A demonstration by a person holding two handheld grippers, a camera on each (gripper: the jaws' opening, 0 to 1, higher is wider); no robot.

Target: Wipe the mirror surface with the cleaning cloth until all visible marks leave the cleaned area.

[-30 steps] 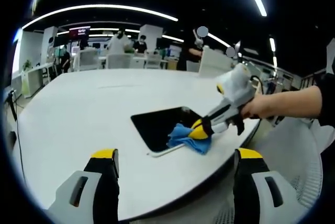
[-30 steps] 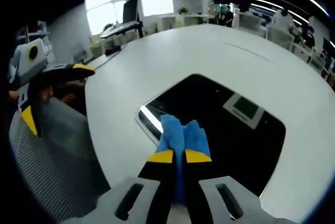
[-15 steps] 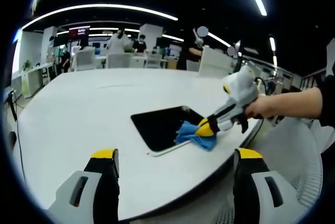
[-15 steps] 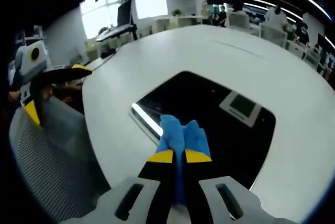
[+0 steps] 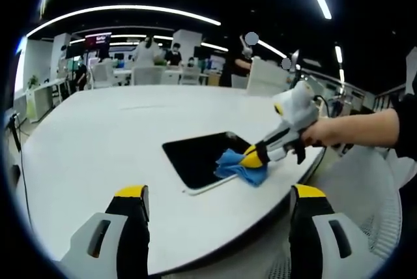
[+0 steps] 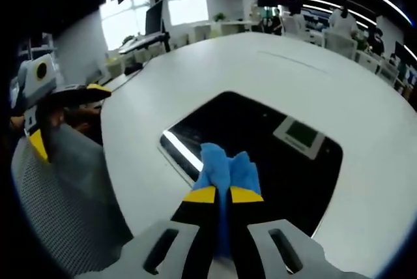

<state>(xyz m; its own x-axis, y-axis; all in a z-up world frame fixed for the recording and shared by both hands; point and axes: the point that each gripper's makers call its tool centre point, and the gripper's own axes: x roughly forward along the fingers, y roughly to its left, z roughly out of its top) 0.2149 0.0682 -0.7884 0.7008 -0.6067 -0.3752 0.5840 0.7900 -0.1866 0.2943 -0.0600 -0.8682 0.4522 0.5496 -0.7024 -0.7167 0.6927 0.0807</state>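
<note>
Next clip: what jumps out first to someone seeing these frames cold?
The bright blue cleaning cloth, pinched in the right gripper, stands out against the dark mirror, sitting near the mirror's near corner. The mirror lies flat on a large white table, close to the table's edge. The left gripper hangs open and apart from the mirror, short of the table's edge.

I can't see the mirror (image 6: pixel 260 142) under the blue cloth (image 6: pixel 225 169), so marks there go unjudged. The cloth's lower part is hidden between my right gripper (image 6: pixel 218 195) jaws. Background people (image 5: pixel 159 54) too small to make out.
</note>
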